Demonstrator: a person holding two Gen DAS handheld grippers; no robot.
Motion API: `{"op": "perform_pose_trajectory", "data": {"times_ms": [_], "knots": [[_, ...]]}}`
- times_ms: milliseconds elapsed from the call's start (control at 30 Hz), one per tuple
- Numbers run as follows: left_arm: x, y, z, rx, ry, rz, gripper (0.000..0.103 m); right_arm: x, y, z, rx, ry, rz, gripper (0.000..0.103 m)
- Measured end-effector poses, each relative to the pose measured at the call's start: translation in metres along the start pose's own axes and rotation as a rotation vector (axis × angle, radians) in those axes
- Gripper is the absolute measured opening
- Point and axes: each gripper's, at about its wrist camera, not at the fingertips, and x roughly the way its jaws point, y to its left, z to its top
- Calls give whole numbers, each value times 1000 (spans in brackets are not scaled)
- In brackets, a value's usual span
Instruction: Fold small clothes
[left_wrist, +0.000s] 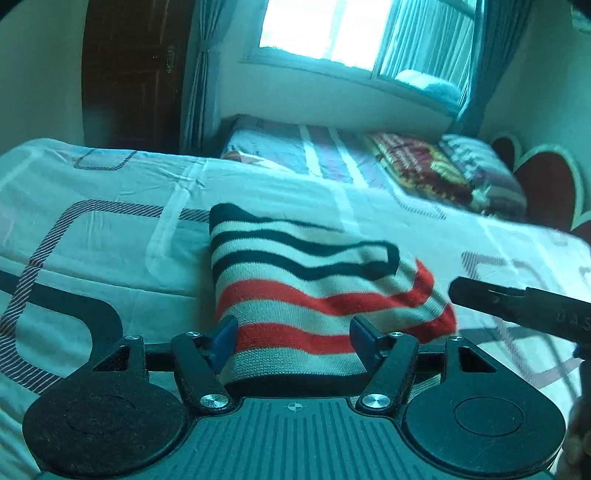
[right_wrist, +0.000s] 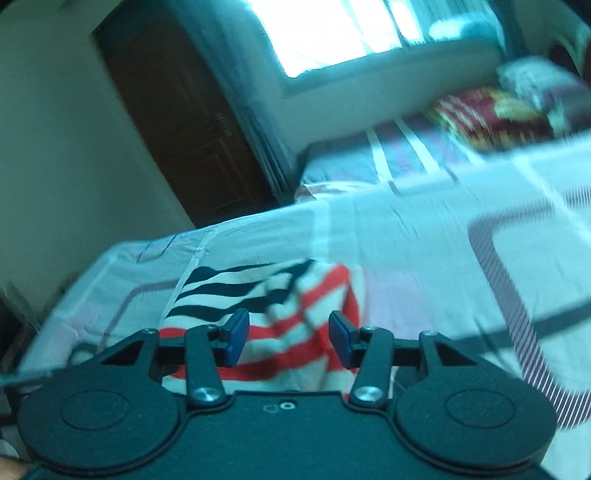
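Note:
A small knitted garment with white, navy and red stripes (left_wrist: 303, 291) lies folded on the bed sheet (left_wrist: 122, 229). My left gripper (left_wrist: 293, 338) is open just above its near red-striped edge, blue pads on either side, holding nothing. The right gripper's black body (left_wrist: 524, 306) reaches in from the right, beside the garment's right edge. In the right wrist view the garment (right_wrist: 280, 321) lies under and ahead of my right gripper (right_wrist: 288, 338), which is open and empty. That view is blurred.
The sheet is pale with dark rounded line patterns (left_wrist: 55, 295). A second bed (left_wrist: 332, 155) with a red patterned blanket (left_wrist: 417, 166) and pillow (left_wrist: 484, 170) stands behind. A brown door (left_wrist: 133, 74) and a window (left_wrist: 351, 33) are at the back.

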Motion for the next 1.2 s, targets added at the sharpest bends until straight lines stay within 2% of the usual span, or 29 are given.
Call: {"op": "perform_pose_trajectory", "data": {"times_ms": [67,100,133,167,233,367,567,700,900,1033,1200], "knots": [[4,-6,-3,40,5,39,71,7,4,-4,-2,34,-14,48],[7,-7,-5,51,13,50,83,12,2,-7,-2,61,-23,48],[14,-7,-7,50,46,54,89,20,1,-9,-9,86,-38,49],[19,-6,-9,38,76,53,89,28,0,-9,-25,96,-63,49],[22,0,-15,-6,74,46,92,35,-1,-15,-30,118,-94,49],[15,-2,-17,1,72,52,92,27,-1,-14,-10,102,-81,49],[-10,-7,-20,30,68,38,92,1,9,-16,-48,47,-58,49],[-30,-13,-33,61,58,34,92,-19,19,-27,-73,26,-59,52],[-26,-14,-59,89,97,57,92,-17,11,-56,-5,91,-106,52],[-29,-9,-66,58,115,47,92,-19,14,-65,-5,91,-127,52],[-37,-10,-70,82,120,56,92,-25,17,-70,3,92,-145,52]]}}
